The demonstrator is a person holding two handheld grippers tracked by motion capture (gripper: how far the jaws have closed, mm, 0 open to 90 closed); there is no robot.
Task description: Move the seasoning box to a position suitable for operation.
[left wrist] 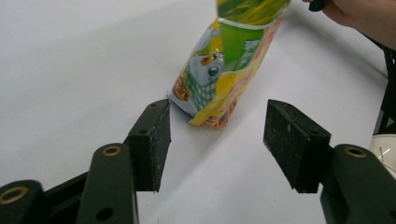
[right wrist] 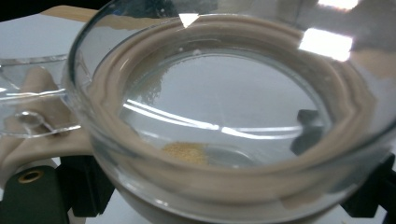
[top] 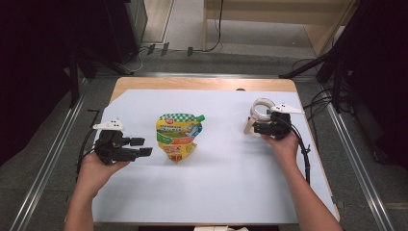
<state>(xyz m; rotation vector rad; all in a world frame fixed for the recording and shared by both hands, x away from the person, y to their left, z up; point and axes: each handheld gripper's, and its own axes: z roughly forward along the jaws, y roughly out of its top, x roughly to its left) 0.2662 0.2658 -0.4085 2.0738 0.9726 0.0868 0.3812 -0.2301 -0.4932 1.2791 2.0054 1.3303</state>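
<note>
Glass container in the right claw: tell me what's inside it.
The glass container holds a few yellowish crumbs at its clear bottom, ringed by a beige seal. The right claw hides its near underside.

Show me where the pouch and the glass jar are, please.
pouch [top: 177, 137]: high view, middle of its printed front.
jar [right wrist: 224, 107]: right gripper view, clear lid pane inside the beige seal ring.

Left gripper beside pouch, right gripper at glass jar

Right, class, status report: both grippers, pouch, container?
Left gripper open, short of pouch. Right gripper clamped on clear container. Nothing blocking the pouch.
</note>
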